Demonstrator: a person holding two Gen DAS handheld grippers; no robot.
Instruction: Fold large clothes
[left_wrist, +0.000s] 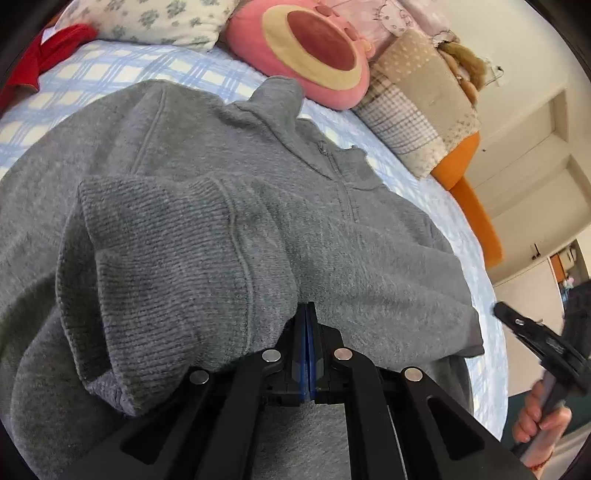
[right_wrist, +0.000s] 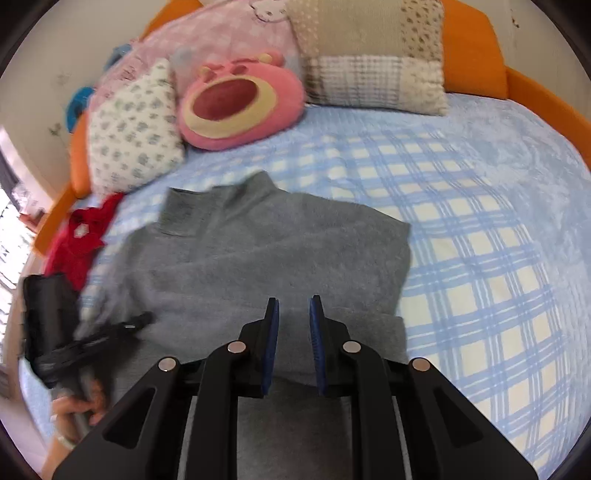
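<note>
A large grey zip-neck sweater (left_wrist: 229, 158) lies on the blue plaid bed (left_wrist: 110, 74). My left gripper (left_wrist: 307, 314) is shut on the sweater's grey sleeve (left_wrist: 177, 266), held by its ribbed cuff and draped over the body. In the right wrist view the sweater (right_wrist: 277, 251) lies flat with its collar toward the pillows, and the sleeve end (right_wrist: 181, 214) sits across its upper left. My right gripper (right_wrist: 294, 314) is open and empty, just above the sweater's near edge. The left gripper (right_wrist: 122, 328) shows blurred at the left; the right gripper (left_wrist: 532, 332) shows at the right edge.
A pink bear cushion (right_wrist: 232, 103), a floral pillow (right_wrist: 133, 133) and a patchwork pillow (right_wrist: 373, 59) line the head of the bed. A red garment (right_wrist: 81, 240) lies at the left edge. An orange bed frame (right_wrist: 469, 51) rims the mattress (right_wrist: 480, 240).
</note>
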